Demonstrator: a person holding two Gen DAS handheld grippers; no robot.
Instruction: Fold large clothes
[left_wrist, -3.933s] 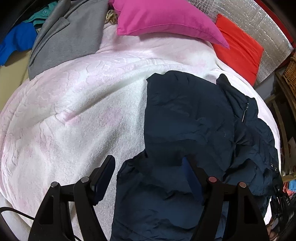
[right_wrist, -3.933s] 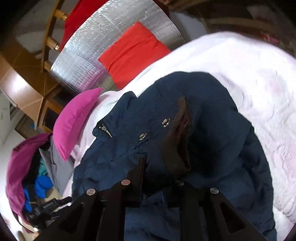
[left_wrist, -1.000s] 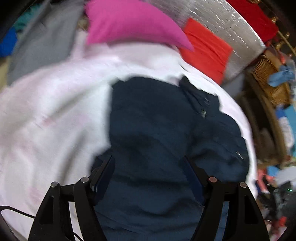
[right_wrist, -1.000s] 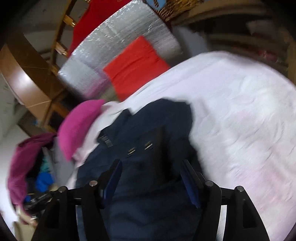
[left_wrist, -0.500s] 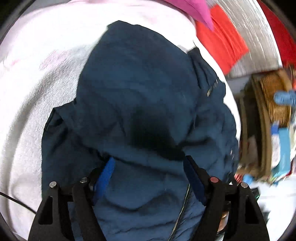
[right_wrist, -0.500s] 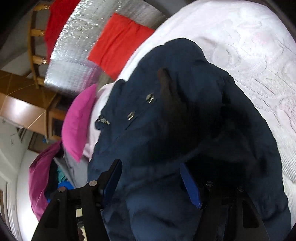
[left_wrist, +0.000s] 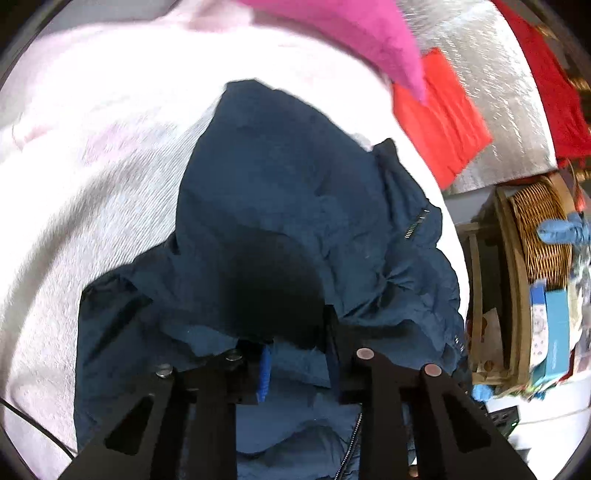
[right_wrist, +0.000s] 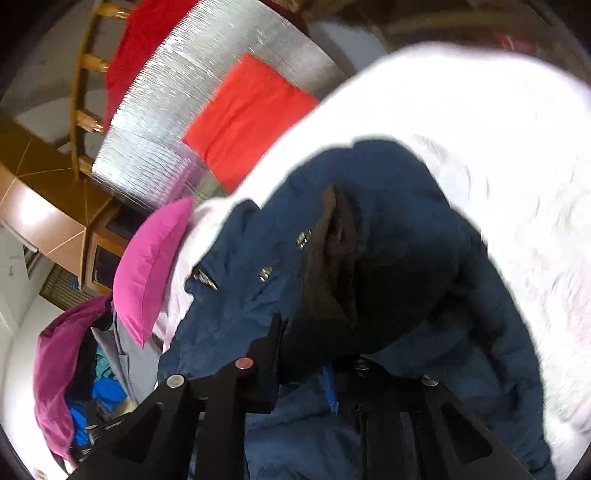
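Observation:
A navy padded jacket (left_wrist: 280, 177) lies crumpled on a white-pink blanket (left_wrist: 92, 147), with a zip pull (left_wrist: 415, 223) near its right side. My left gripper (left_wrist: 295, 350) sits low on the near part of the jacket; its jaws are closing and a fold of the fabric is pinched between them. In the right wrist view the same jacket (right_wrist: 388, 192) shows a brown collar lining (right_wrist: 328, 266) and metal snaps (right_wrist: 303, 238). My right gripper (right_wrist: 306, 354) is down on the cloth too, jaws closing, with bunched navy fabric caught between the pads.
A pink pillow (left_wrist: 343, 29) and a red cushion (left_wrist: 439, 110) lie at the head of the bed against a silver foil sheet (left_wrist: 491, 74). A wicker basket (left_wrist: 539, 236) and boxes stand off the bed's right edge. Piled clothes (right_wrist: 74, 369) lie beyond the pillow (right_wrist: 151, 266).
Both grippers came down onto the jacket with wide jaws, then narrowed them onto folds of its fabric. The jacket now fills more of each view.

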